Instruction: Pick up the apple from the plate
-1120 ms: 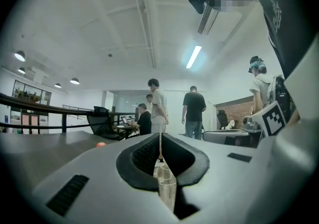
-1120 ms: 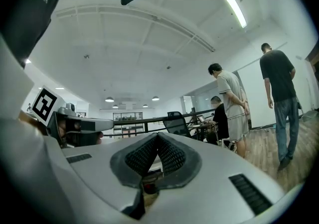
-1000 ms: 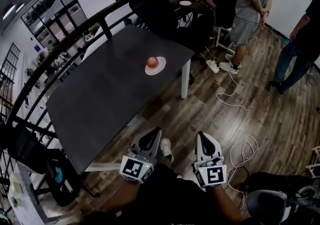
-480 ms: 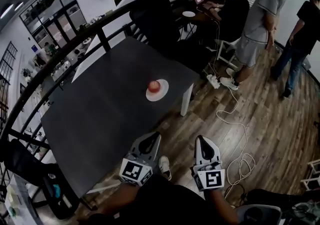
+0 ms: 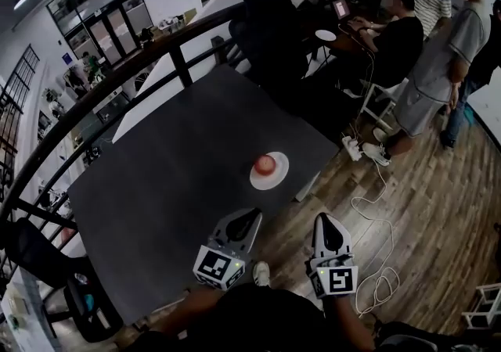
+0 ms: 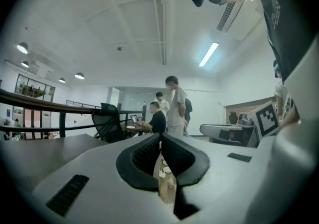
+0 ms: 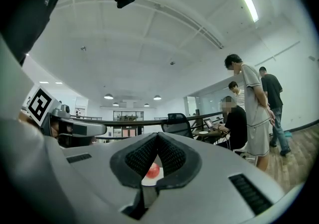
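Red apple (image 5: 264, 163) on white plate (image 5: 281, 174); left gripper (image 5: 251, 215), right gripper (image 5: 323, 220) fingers closed, empty.

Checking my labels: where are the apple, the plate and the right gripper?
apple (image 5: 264, 163), head view, its red top.
plate (image 5: 281, 172), head view, bare white rim.
right gripper (image 5: 323, 220), head view, its closed fingertips.

Red apple (image 5: 264, 163), white plate (image 5: 280, 174), dark grey table (image 5: 164, 186), brown wood-grain plank floor (image 5: 438, 210); pale grey left gripper (image 5: 254, 213) and right gripper (image 5: 322, 219) with black ribbed pads (image 7: 138, 159) and black-and-white square markers (image 5: 337, 280)
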Available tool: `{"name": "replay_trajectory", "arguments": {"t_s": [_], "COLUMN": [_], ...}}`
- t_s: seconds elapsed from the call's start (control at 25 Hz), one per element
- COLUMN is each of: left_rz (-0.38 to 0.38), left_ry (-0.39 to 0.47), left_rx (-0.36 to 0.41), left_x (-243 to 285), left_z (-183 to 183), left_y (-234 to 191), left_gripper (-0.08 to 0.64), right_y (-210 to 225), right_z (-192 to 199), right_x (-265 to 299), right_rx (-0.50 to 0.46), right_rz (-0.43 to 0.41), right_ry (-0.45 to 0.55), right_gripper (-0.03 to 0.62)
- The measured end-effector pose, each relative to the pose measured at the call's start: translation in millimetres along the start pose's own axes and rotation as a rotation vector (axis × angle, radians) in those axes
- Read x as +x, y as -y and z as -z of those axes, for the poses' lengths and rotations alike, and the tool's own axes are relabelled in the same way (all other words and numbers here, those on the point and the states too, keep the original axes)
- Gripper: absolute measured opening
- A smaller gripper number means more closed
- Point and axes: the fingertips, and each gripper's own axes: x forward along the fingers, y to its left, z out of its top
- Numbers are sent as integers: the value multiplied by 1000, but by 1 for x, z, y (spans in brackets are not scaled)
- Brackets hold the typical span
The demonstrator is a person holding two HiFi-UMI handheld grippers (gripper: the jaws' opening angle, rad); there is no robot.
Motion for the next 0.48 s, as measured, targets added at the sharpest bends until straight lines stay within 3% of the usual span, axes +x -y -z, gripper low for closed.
{"name": "replay_trajectory", "arguments": {"t_s": [0.28, 0.48], "left_rz": [-11, -15], "left_ry": [-14, -23], "left_rx": [-30, -33], "left_x": [23, 47], "left_z": [5, 13], "left_y": [-35, -44], "left_gripper": [31, 31], "right_y": [-21, -23], "right_z": [3, 18], "right_x": [69, 91], "right_rx": [-1, -46], "right_rz": [-65, -138], "right_ry": [16, -27], "right_gripper": [20, 20]}}
